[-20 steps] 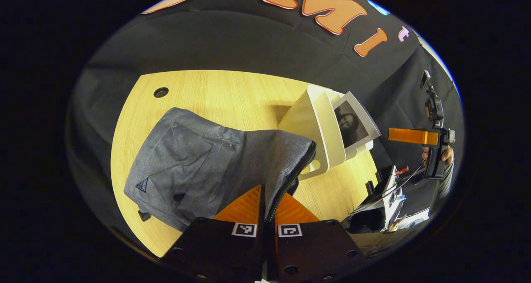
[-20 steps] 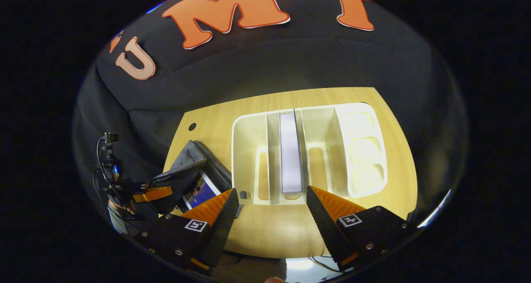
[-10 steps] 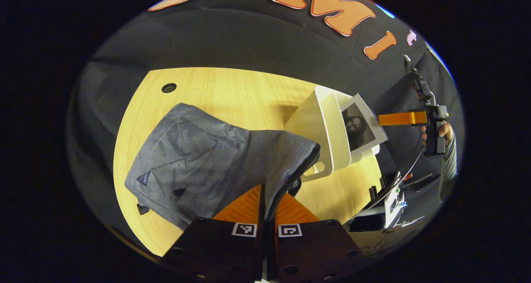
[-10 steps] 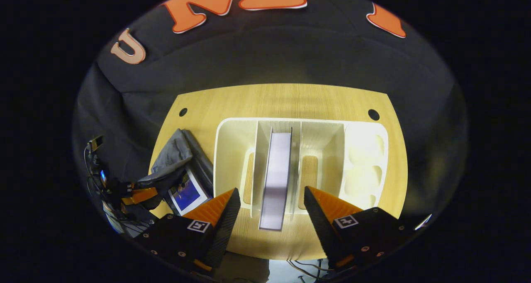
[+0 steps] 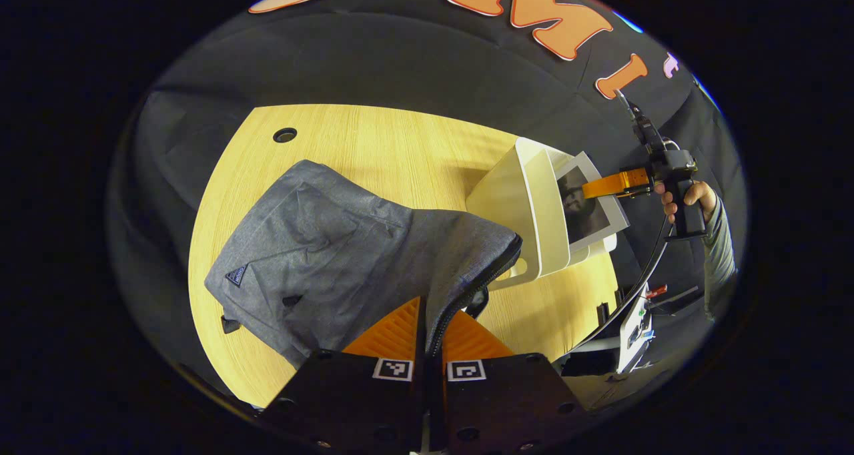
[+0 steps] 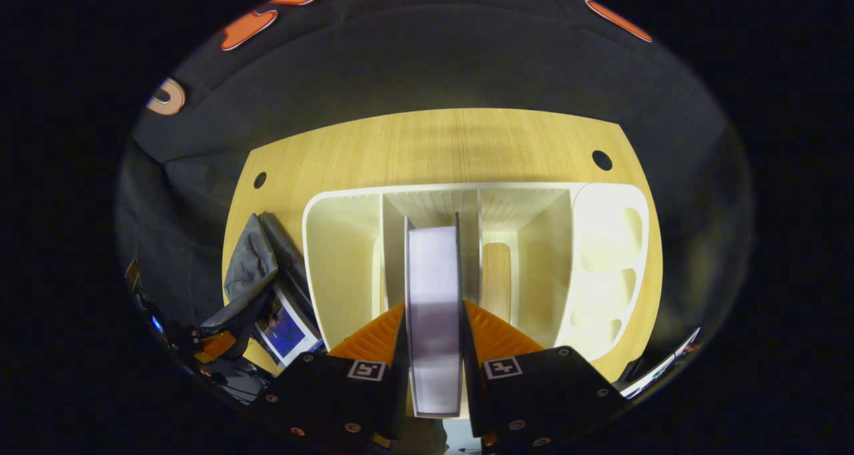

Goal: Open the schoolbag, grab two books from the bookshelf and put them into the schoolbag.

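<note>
The right tool [image 6: 434, 338], which half a second earlier stood wide open short of the white plastic bookshelf [image 6: 340, 241], had advanced and closed onto the pale-edged book with dark covers [image 6: 434, 308] standing in the shelf's second slot; both fingers pressed against its covers. In the left gripper view the same tool [image 5: 604, 187] was seen at 2 o'clock, at the book's upper edge. Judged from this, the second book was gripped but not yet lifted out of its slot.

The left tool [image 5: 434, 321] was closed on the zip edge of the grey fabric schoolbag [image 5: 320, 255], holding the flap raised as before. The bag lay on the light wooden counter [image 5: 373, 141], at 9 o'clock from the shelf. In the right gripper view a book with a blue picture cover [image 6: 287, 321] sat in the bag's mouth at 8 o'clock, so one book appeared already placed.

Writing: a small triangular badge [image 5: 235, 276] on the bag was too small to read. The square markers on the tools carried patterns, not text.
</note>
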The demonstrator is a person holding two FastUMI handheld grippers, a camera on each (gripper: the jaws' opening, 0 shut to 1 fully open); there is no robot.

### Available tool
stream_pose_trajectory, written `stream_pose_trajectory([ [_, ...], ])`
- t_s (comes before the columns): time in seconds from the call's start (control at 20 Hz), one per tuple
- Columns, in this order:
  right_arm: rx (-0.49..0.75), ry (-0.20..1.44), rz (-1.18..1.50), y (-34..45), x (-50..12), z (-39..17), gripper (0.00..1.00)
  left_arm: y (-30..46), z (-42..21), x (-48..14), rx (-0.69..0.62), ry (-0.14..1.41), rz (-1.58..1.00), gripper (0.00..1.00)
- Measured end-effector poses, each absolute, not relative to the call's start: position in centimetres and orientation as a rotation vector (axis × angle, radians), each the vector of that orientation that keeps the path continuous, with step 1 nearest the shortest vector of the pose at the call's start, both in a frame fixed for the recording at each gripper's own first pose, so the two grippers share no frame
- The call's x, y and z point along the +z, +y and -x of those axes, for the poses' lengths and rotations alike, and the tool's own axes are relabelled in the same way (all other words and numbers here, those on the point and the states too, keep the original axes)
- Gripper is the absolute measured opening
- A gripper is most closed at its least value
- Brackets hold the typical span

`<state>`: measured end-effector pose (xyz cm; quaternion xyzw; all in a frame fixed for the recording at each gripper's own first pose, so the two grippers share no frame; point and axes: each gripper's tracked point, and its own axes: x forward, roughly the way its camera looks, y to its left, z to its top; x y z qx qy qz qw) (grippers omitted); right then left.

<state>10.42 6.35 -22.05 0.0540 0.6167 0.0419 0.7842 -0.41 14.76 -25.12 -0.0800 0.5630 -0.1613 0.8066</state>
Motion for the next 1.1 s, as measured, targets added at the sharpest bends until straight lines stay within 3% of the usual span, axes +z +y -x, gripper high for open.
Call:
stream_pose_trajectory([
  [0.3,0.030,1.299,-0.133,5.4,-19.5,-8.3,0.33,13.6,-0.7,-25.8,-0.395,1.233,0.159,0.05],
  [1.1,-0.140,1.141,-0.370,5.1,-11.6,5.3,0.32,13.3,-0.4,-26.0,-0.628,1.227,-0.008,0.05],
])
